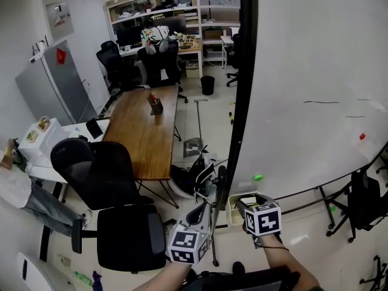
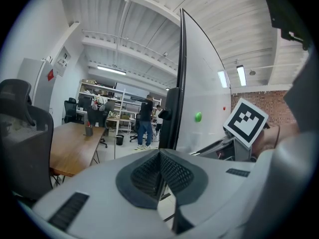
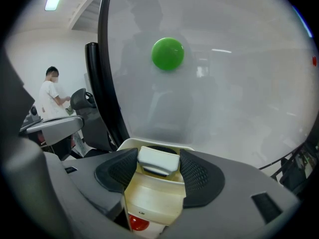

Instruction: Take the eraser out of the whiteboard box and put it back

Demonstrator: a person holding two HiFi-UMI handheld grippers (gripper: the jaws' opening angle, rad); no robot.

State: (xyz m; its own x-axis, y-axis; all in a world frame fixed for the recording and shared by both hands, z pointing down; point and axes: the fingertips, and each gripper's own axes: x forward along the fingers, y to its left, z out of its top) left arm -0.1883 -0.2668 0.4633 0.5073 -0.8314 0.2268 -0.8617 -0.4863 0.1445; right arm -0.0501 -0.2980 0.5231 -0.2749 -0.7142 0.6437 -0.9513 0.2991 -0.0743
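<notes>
The cream whiteboard box hangs at the foot of the whiteboard, below a green magnet. A white eraser with a dark underside stands at the box's far end, level with its rim. My right gripper has its two dark pads against the eraser's sides, holding it. A red object lies low in the box. In the head view the right gripper is at the box, and the left gripper hangs beside it, shut and empty. The left gripper points level along the board.
Two black office chairs stand to my left beside a long wooden table. The whiteboard's black edge post and stand legs run across the floor. Bags lie by the post. People stand at the far desks.
</notes>
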